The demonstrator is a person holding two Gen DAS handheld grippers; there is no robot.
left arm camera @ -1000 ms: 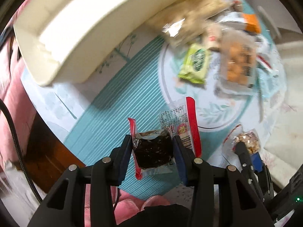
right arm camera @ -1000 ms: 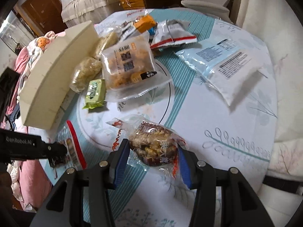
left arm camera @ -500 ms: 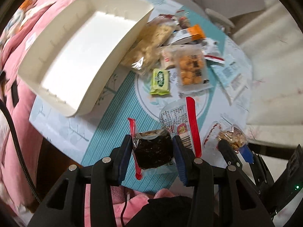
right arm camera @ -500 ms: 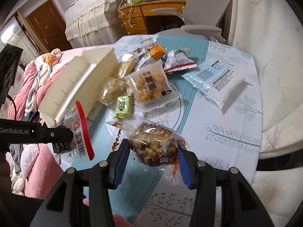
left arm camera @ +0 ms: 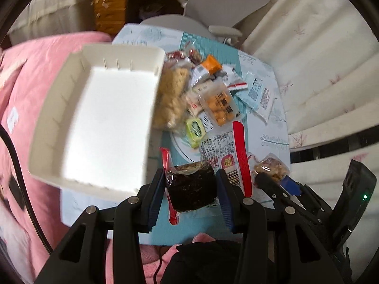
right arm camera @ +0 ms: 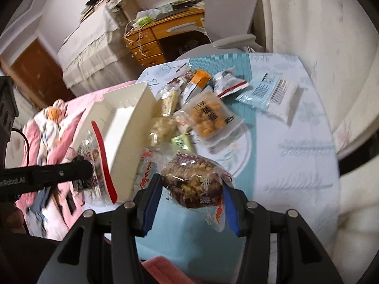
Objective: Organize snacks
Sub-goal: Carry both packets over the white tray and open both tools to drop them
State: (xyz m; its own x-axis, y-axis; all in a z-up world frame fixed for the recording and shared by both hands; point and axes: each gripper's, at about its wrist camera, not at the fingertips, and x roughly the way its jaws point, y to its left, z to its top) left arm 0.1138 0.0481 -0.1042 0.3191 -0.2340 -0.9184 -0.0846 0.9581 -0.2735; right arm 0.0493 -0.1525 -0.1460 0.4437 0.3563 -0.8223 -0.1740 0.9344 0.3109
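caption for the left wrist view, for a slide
Left gripper holds a dark snack in clear red-edged wrapper above the white plastic tray.

I see glossy, crinkled clear plastic wrappers [left arm camera: 216, 105] on the matt printed cloth over the counter [right arm camera: 296, 163], beside a smooth matt plastic tray [left arm camera: 101, 118].

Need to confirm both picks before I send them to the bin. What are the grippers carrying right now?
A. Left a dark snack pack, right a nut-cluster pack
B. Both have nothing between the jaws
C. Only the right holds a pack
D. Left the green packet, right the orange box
A: the left gripper clamps the dark snack pack, and the right gripper clamps the nut-cluster pack, both off the table.
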